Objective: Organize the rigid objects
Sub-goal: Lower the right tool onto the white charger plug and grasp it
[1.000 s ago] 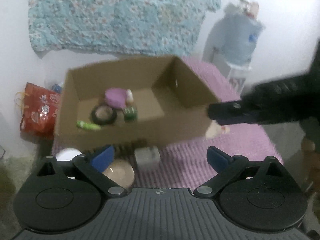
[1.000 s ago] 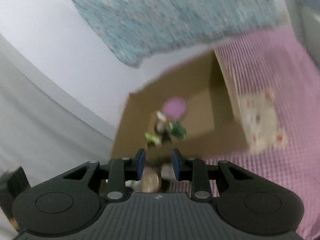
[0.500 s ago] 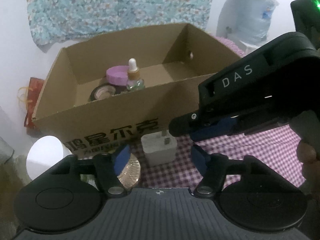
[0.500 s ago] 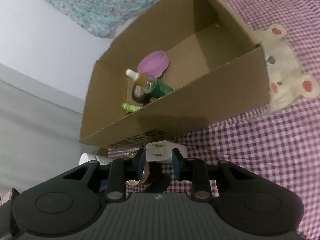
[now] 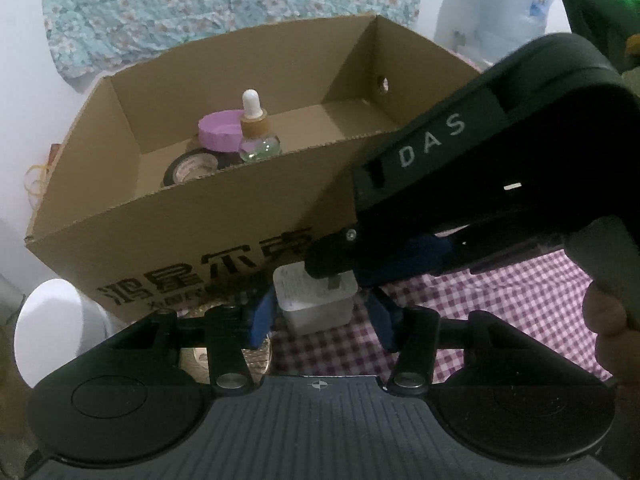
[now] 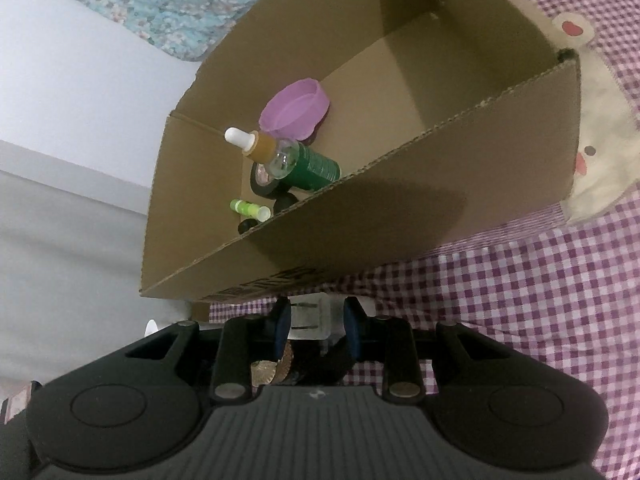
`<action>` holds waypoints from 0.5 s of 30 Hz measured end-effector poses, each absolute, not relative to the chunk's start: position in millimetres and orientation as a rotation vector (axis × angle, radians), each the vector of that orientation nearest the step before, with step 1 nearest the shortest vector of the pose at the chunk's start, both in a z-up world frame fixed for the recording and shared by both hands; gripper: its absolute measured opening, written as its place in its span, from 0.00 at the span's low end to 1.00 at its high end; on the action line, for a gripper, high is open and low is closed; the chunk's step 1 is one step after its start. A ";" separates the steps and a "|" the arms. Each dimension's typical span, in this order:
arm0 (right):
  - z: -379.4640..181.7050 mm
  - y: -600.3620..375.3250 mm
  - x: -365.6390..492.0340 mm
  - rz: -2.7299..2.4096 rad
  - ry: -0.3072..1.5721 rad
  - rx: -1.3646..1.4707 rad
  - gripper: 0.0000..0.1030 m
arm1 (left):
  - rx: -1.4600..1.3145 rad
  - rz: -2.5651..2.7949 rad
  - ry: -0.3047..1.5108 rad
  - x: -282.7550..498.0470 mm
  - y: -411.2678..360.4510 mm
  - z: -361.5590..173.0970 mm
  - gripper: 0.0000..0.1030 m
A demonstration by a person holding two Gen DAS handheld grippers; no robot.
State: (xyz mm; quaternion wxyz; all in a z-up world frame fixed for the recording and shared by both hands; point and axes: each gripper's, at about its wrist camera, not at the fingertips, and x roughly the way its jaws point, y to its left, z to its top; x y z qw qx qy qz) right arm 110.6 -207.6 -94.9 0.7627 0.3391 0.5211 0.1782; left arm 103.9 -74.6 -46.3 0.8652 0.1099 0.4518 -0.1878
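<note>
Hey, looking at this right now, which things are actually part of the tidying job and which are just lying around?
Part of the job:
- white charger plug, between both hand-held grippers
- cardboard box
- dropper bottle, purple lid, tape roll, green bottle, lip balm, all in the box
- gold round tin

Just lying about:
- bear cloth
- floral blanket
- checked tablecloth

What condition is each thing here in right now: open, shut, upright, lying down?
Cardboard box: open on top.
Dropper bottle: upright, capped.
Green bottle: lying down.
White charger: on the cloth, prongs up.
Left gripper: open around charger.
Right gripper: open around charger.
</note>
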 end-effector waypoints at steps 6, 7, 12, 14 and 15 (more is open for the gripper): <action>-96.3 -210.1 110.2 0.387 1.128 0.734 0.31 | 0.159 -0.409 0.975 104.2 -73.1 -46.8 0.49; -96.5 -211.7 109.4 0.386 1.128 0.737 0.31 | 0.151 -0.415 0.975 102.9 -73.2 -47.0 0.49; -96.6 -221.6 104.7 0.380 1.127 0.737 0.31 | 0.140 -0.430 0.977 100.1 -77.9 -48.6 0.49; -96.5 -223.9 103.4 0.379 1.127 0.738 0.31 | 0.132 -0.428 0.978 100.6 -79.4 -50.1 0.49; -96.4 -224.4 102.8 0.378 1.127 0.737 0.31 | 0.129 -0.427 0.979 100.5 -80.0 -51.2 0.49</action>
